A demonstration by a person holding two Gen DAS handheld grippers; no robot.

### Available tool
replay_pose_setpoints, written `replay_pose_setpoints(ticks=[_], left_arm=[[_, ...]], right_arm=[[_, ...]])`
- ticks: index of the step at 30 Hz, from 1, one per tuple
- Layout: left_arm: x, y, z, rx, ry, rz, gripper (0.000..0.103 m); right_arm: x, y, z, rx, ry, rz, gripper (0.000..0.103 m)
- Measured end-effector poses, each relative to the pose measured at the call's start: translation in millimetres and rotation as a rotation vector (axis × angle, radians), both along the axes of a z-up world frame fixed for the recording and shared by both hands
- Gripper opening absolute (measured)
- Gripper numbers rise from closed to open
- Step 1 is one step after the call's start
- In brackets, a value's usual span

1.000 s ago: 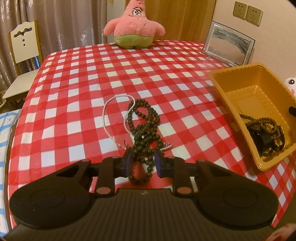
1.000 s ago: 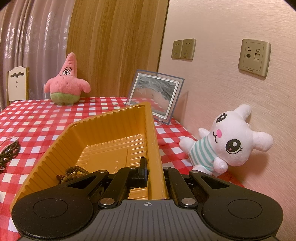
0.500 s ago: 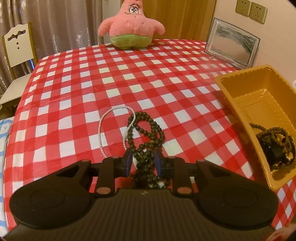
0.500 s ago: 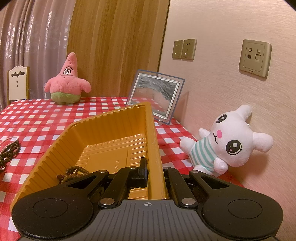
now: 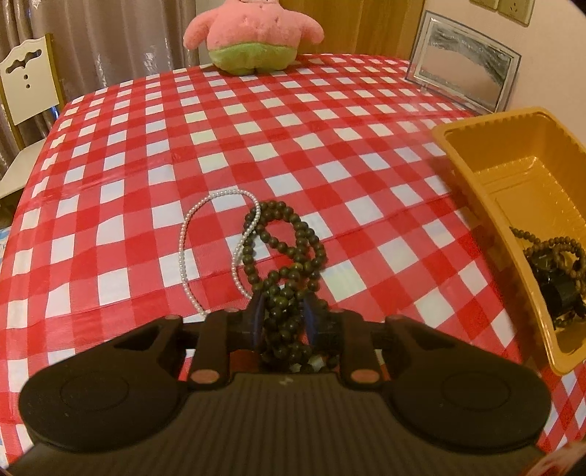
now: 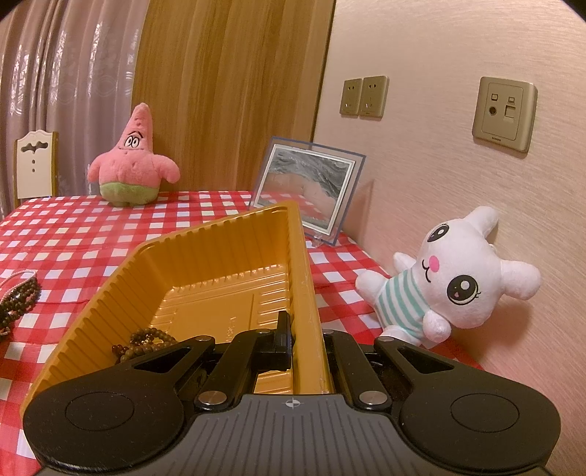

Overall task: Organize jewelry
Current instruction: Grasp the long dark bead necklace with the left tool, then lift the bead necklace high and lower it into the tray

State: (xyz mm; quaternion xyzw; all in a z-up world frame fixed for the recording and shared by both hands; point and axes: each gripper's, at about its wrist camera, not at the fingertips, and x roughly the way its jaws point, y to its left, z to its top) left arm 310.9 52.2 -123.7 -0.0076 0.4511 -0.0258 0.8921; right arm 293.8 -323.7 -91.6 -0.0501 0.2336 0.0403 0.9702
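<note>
Left wrist view looks down on the left tongs (image 5: pixel 282 318), whose jaws are closing around the near end of the dark bead strand (image 5: pixel 284 256); beads lie heaped between the blue pads (image 5: pixel 258 316), which are not yet clearly pressing them. To do this well I would let the pads bite a thick bunch of beads low against the cloth, then lift slowly so the loops trail free, since the pearl strand (image 5: pixel 190 241) lies touching the dark beads on their left and may be dragged along. To the right, well apart from the pile, sits the yellow tray (image 5: pixel 476 175), already holding a coil of beads at its near end. In the right wrist view the right tongs (image 6: pixel 306 329) are clamped on the tray's side wall, steadying it. Red-and-white checked cloth covers the desk (image 5: pixel 329 128); beyond stand a pink plush star (image 5: pixel 252 33), a framed picture (image 5: pixel 463 69), a white plush (image 6: pixel 450 282), a chair (image 5: pixel 27 80), curtains and wall sockets
</note>
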Motion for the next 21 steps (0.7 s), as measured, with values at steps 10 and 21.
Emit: replay_pose_setpoints(ticks=[10,21], left_arm=[[-4,-3,15,-0.021,-0.024,-0.022,0.006],[-27,-7,117,-0.123,-0.219,-0.113,0.006]], right_arm=[[-1,0,0,0.001,0.0,0.001,0.003],[-1,0,0,0.007,-0.003,0.005,0.003]])
